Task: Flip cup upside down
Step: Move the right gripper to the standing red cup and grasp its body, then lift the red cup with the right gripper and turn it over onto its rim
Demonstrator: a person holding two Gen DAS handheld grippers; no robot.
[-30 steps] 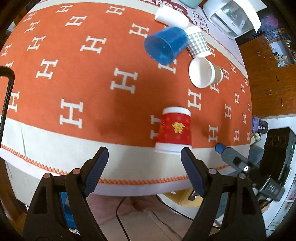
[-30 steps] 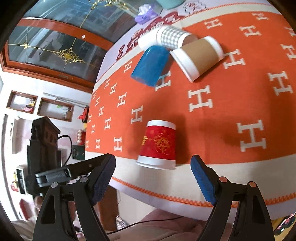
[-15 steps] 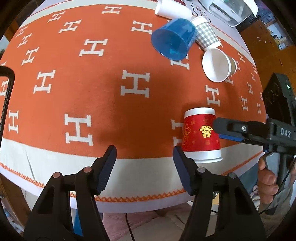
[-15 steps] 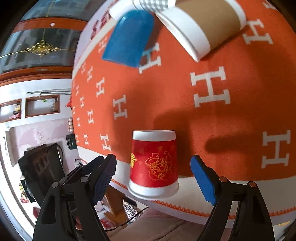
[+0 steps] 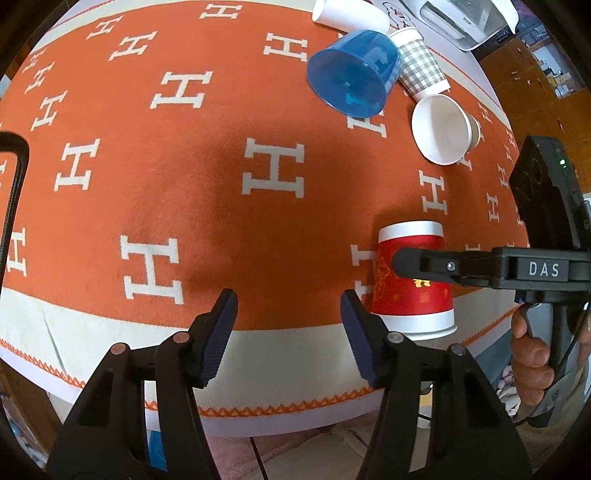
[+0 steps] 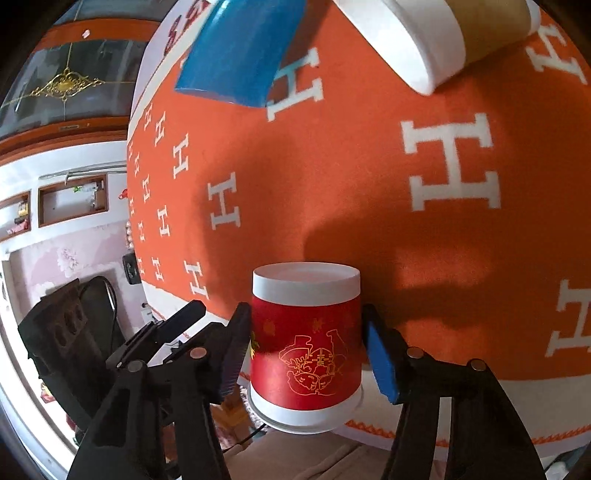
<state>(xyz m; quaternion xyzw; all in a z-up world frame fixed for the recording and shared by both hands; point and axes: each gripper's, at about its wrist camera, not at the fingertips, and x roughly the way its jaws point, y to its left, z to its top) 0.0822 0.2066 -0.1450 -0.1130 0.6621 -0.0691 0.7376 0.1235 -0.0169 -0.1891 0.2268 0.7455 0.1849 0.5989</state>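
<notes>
A red paper cup (image 6: 304, 347) with gold print stands upside down, white rim down, near the front edge of the orange cloth (image 6: 332, 184). My right gripper (image 6: 303, 354) has its blue pads on both sides of the cup, touching or almost touching its walls. In the left wrist view the same cup (image 5: 412, 291) stands at the right, with a finger (image 5: 443, 267) of the right gripper across it. My left gripper (image 5: 288, 332) is open and empty, left of the cup, above the cloth's white border.
A blue plastic cup (image 5: 352, 74), a checked paper cup (image 5: 421, 70), a brown-sleeved paper cup (image 5: 445, 129) and a white cup (image 5: 347, 16) lie on their sides at the far side. A white appliance (image 5: 461, 18) stands beyond them. The table edge is just below the grippers.
My right gripper has moved in and narrowed around the red cup. My left gripper has drawn closer to the table, with its jaws a little narrower.
</notes>
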